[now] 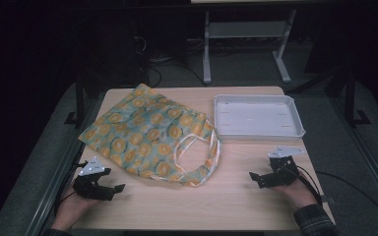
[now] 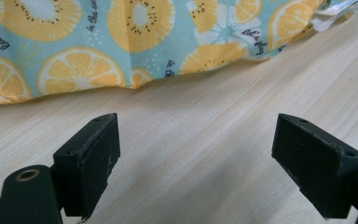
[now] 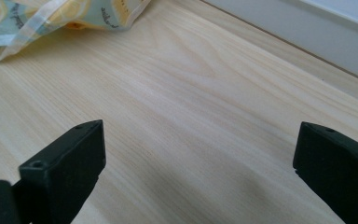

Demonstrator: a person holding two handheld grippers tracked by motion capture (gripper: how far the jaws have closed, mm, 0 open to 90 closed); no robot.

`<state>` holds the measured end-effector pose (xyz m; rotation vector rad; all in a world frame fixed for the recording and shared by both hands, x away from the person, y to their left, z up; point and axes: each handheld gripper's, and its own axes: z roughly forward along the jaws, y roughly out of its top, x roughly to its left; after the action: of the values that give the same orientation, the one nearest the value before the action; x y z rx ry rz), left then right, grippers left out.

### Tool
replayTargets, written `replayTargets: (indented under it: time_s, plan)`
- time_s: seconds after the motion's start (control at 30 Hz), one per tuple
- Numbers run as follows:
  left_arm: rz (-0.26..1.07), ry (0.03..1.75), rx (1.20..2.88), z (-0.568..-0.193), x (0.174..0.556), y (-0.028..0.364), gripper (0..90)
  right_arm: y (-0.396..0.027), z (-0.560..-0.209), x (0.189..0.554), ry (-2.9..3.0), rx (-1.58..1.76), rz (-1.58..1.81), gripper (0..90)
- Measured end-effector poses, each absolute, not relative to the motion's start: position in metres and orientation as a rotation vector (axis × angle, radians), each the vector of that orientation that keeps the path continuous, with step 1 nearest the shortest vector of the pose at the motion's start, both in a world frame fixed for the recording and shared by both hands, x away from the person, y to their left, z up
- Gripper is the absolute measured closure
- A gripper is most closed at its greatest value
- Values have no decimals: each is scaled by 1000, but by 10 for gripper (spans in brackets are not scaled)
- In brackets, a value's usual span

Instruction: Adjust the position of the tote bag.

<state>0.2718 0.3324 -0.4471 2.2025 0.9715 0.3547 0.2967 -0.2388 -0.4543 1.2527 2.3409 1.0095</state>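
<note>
On surface (image 1: 236, 172): 1 bag (image 1: 147, 135), flat, handles (image 1: 199, 157) toward person for easy reach; 1 tray (image 1: 258, 115) beside; left tool (image 1: 119, 188) and right tool (image 1: 252, 176) open, empty, flanking bag.

Pale wood table (image 1: 236, 196), light grain. On it: flat cloth bag (image 1: 142, 132), teal with orange citrus print, handles (image 1: 204, 157) toward the near edge; white tray (image 1: 257, 116) far right, just beside the bag.
</note>
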Motion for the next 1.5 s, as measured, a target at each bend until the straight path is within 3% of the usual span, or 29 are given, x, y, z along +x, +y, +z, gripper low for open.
replayTargets:
  time_s: [1.5]
  plan:
    - [281, 771, 2189, -411, 282, 252, 286, -219, -458, 304, 2428, 1161, 979, 34]
